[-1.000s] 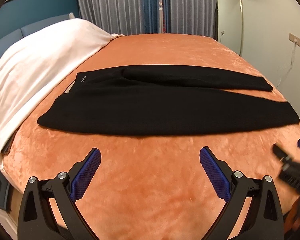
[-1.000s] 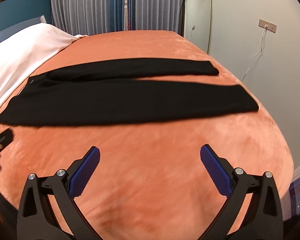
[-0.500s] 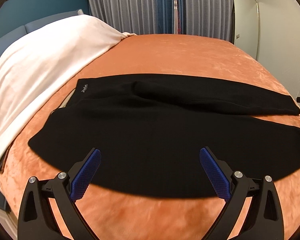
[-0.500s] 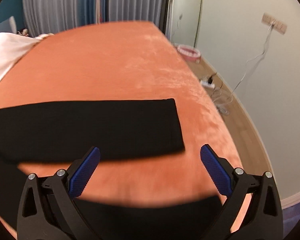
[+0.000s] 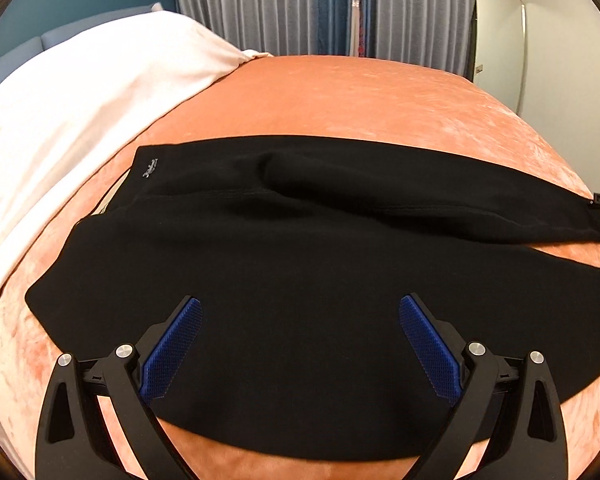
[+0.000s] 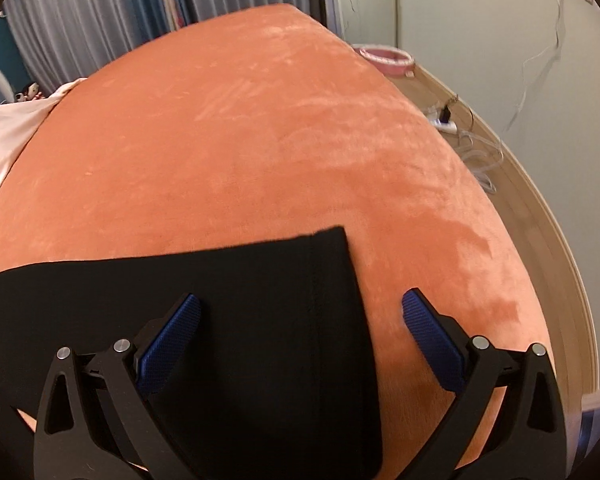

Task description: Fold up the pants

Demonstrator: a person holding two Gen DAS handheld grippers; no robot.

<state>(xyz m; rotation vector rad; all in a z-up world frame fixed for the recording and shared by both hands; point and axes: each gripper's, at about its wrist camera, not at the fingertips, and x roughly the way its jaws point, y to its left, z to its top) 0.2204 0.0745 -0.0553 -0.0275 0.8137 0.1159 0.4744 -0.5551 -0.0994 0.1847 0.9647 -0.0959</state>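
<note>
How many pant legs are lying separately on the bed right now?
2. The far leg runs toward the right edge of the orange bed; the near leg lies in front of it, closest to the camera. Both join at the waistband on the left.

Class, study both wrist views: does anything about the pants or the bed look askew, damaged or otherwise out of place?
Mostly tidy. The black pants lie flat on the orange bedspread, undamaged. One small oddity: the legs are splayed apart, a wedge of bedspread showing between them near the far leg's hem.

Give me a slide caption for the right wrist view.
Open right gripper poised over the black pants' leg hem on an orange bedspread.
</note>
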